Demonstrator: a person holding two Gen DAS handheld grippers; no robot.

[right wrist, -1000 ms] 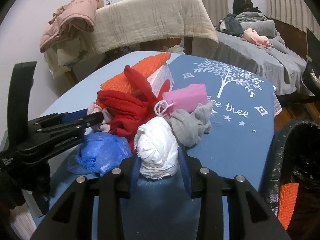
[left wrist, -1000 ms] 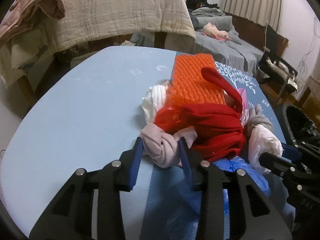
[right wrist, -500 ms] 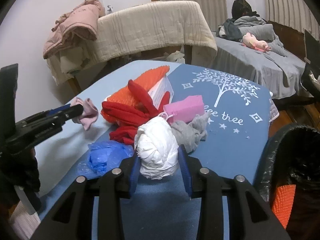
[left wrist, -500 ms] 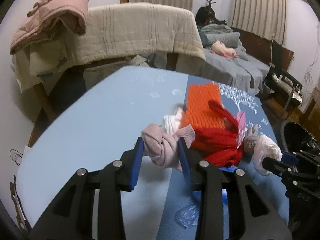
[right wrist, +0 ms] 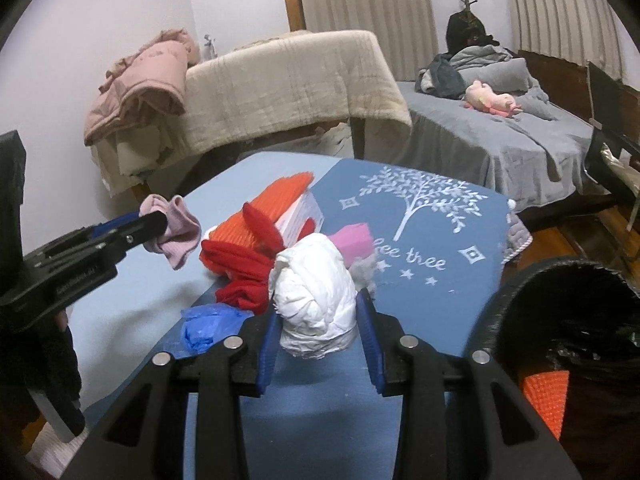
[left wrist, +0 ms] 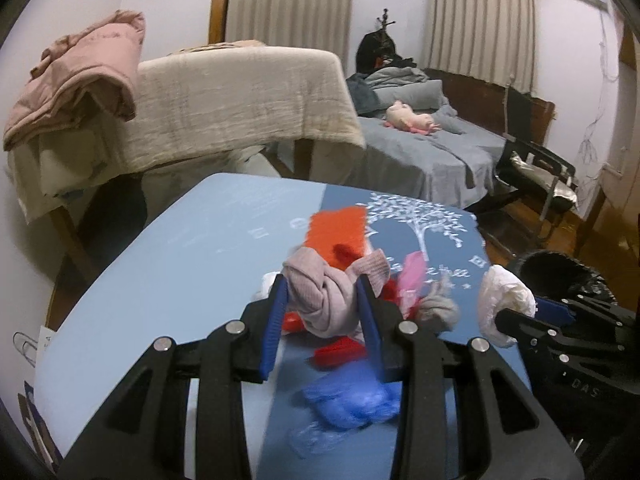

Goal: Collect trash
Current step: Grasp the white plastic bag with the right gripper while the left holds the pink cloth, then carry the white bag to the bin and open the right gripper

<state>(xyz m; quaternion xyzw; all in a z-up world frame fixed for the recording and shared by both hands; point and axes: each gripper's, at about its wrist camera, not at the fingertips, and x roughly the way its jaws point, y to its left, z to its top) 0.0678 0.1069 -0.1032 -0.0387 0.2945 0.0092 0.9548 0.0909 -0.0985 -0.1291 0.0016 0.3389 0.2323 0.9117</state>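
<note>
My left gripper is shut on a knotted pale pink cloth, held above the blue table; the same cloth hangs from its tips in the right wrist view. My right gripper is shut on a crumpled white bag, also lifted, and seen at the right in the left wrist view as a white bag. Below lie red cloth, orange foam netting, a pink block, a grey cloth and a blue plastic bag.
A black-lined trash bin stands off the table's right edge, with an orange net piece inside. Beyond the table are a chair draped in a beige blanket, a bed and a black chair.
Both grippers have risen from the pile, each carrying its item. The pink cloth has come clear of the red cloth, and the white bag has left the table.
</note>
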